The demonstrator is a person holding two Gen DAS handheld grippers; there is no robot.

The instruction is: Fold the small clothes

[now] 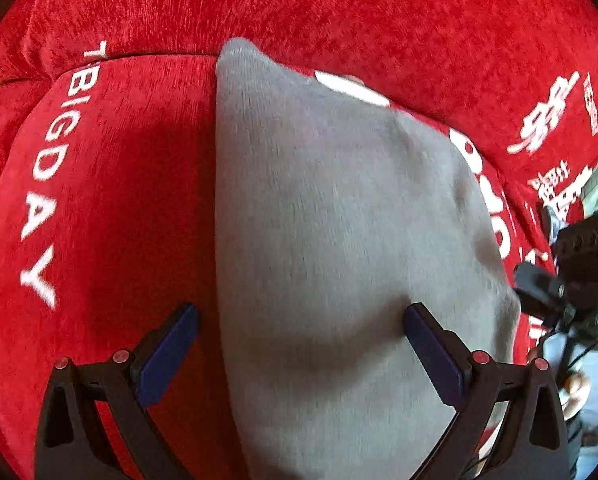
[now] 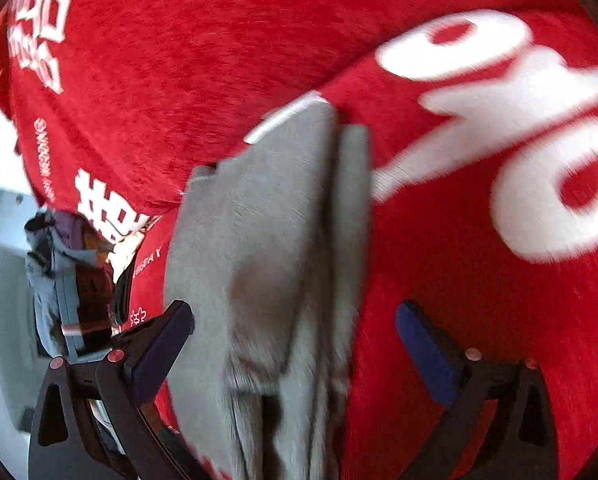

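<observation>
A grey garment (image 1: 339, 220) lies folded on a red couch seat. My left gripper (image 1: 301, 316) is open, its blue-padded fingers (image 1: 167, 356) spread over the garment's near left edge, holding nothing. In the right wrist view the same grey garment (image 2: 267, 220) shows stacked folded layers and a narrow grey strip along its right side. My right gripper (image 2: 295, 316) is open, straddling the garment's near end, with the right finger (image 2: 427, 356) over bare red fabric.
The red plush couch cover (image 1: 119, 200) has white lettering and a backrest (image 1: 299, 8) behind the garment. The right gripper's black body (image 1: 579, 272) shows at the right edge of the left wrist view. A person's clothing (image 2: 59, 280) and pale floor lie left in the right wrist view.
</observation>
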